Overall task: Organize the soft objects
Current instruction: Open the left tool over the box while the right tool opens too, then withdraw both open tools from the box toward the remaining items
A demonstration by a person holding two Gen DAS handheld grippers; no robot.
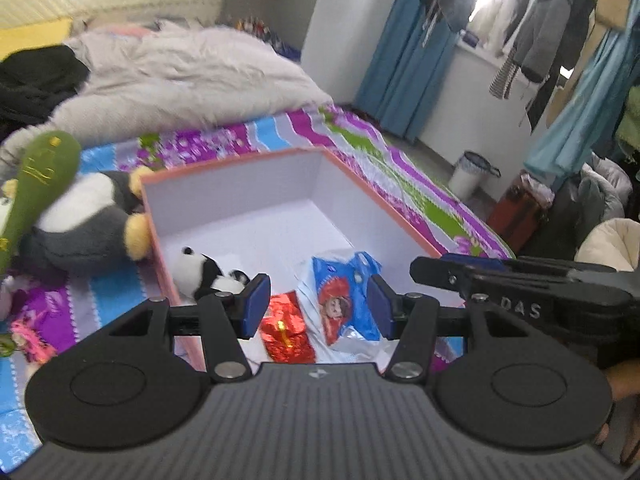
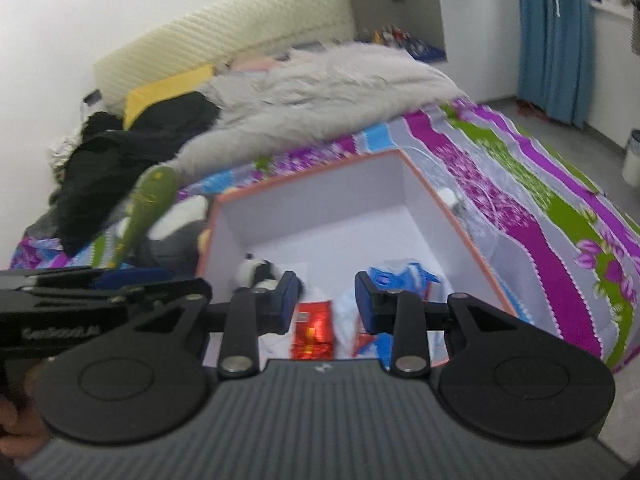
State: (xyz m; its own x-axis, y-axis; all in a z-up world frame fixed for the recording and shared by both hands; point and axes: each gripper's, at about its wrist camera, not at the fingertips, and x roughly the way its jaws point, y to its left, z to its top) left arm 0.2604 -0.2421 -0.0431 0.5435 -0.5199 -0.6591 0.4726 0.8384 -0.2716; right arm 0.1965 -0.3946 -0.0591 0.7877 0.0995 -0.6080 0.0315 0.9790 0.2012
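An open box (image 1: 280,176) with orange rim and white inside sits on the bed; it also shows in the right wrist view (image 2: 332,188). Inside lie a small panda plush (image 1: 202,272) (image 2: 256,270), a red foil packet (image 1: 286,330) (image 2: 314,330) and a blue printed bag (image 1: 346,296) (image 2: 400,276). A grey-and-white penguin plush (image 1: 80,224) and a green plush (image 1: 36,176) (image 2: 150,200) lie left of the box. My left gripper (image 1: 318,306) is open and empty above the box's near end. My right gripper (image 2: 327,300) is open and empty beside it.
A fluffy grey blanket (image 1: 180,76) and black clothes (image 2: 120,152) cover the bed's far half. The patterned sheet (image 2: 540,208) runs to the bed edge at right. A bin (image 1: 472,174), blue curtains and hanging clothes stand beyond. A small pink toy (image 1: 28,340) lies at left.
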